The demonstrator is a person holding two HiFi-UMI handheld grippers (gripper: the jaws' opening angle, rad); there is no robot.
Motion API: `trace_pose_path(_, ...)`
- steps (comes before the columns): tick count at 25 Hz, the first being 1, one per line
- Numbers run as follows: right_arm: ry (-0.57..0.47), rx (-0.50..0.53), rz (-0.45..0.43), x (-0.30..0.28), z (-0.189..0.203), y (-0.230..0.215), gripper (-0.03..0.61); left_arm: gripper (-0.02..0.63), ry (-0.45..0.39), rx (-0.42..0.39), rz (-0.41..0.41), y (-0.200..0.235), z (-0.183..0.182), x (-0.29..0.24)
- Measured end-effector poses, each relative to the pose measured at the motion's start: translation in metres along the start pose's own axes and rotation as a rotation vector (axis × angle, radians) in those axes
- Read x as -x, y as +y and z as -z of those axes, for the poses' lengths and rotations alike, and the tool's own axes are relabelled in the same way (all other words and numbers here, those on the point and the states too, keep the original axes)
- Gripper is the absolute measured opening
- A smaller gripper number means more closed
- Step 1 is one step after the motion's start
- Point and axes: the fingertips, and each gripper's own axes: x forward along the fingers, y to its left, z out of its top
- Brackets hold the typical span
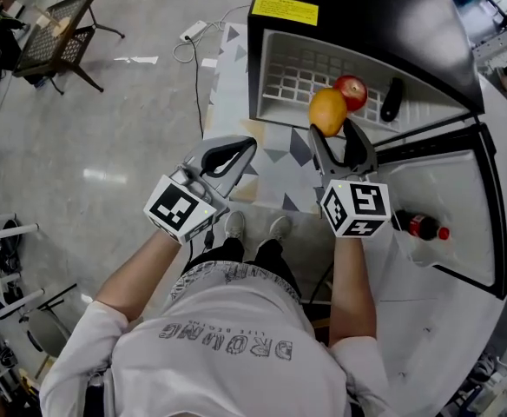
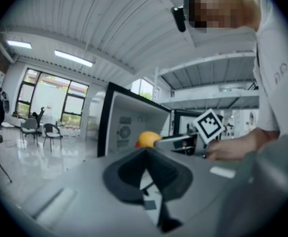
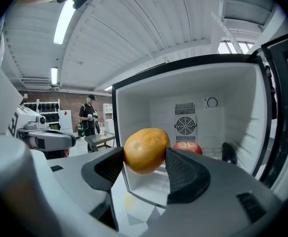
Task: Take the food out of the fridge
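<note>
A small black fridge stands open, its white inside showing. My right gripper is shut on an orange, held just outside the fridge's front edge; in the right gripper view the orange sits squeezed between both pads. A red apple and a dark object lie on the fridge's wire shelf, and the apple shows behind the orange. My left gripper hangs left of the fridge, shut and empty, seen in its own view with the jaws meeting.
The fridge door is swung open to the right, with a red-capped cola bottle in its shelf. A patterned floor mat lies before the fridge. A dark chair stands far left. A person stands in the background.
</note>
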Motion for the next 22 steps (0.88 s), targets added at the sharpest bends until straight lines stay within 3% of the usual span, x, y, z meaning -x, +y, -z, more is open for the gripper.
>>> trace_pose_path(22, -0.018, -0.068, 0.041, 0.067, 0.003, -0.008, 0.259, 0.008, -0.014, -0.024, 0.057, -0.022, -0.015, -0.014)
